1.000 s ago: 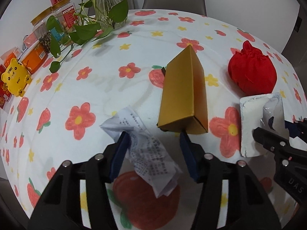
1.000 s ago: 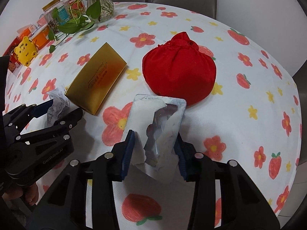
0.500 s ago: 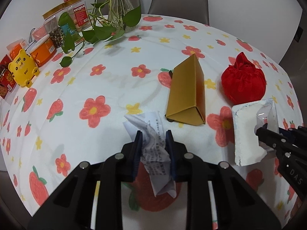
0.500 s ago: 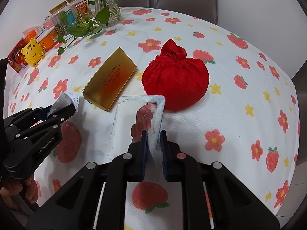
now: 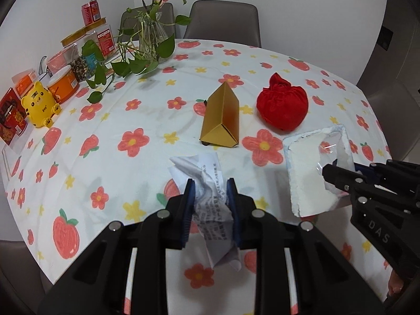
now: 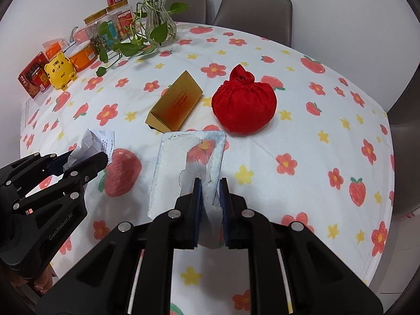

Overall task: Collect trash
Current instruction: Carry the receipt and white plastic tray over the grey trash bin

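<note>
You have both pieces of trash in hand. Your left gripper (image 5: 210, 183) has its jaws narrow and pinched on the crumpled receipt (image 5: 202, 173), which sticks out ahead of the jaws and trails loose below them. Your right gripper (image 6: 210, 183) has its jaws nearly together on the near edge of the torn white package (image 6: 183, 162), a flat tray with a clear film peeled partway off.

Judging from how things lie, the pick-up step is done for these two items — what is left is to carry them off and drop them, and no bin shows in either view, so I cannot tell where that is. The gold box (image 5: 221, 120) and the red cloth pouch (image 5: 282, 109) sit on the bench (image 5: 105, 120) beyond your grippers, well apart from the jaws; whether they count as trash I cannot say.

The receipt's long axis runs roughly along your left gripper's fingers, its free end pointing away from you toward the gold box. The package is longer than wide, its long axis also running away from you along the right gripper, far end toward the pouch — it hangs from one short edge, so the far end may sag or swing as you move.
</note>
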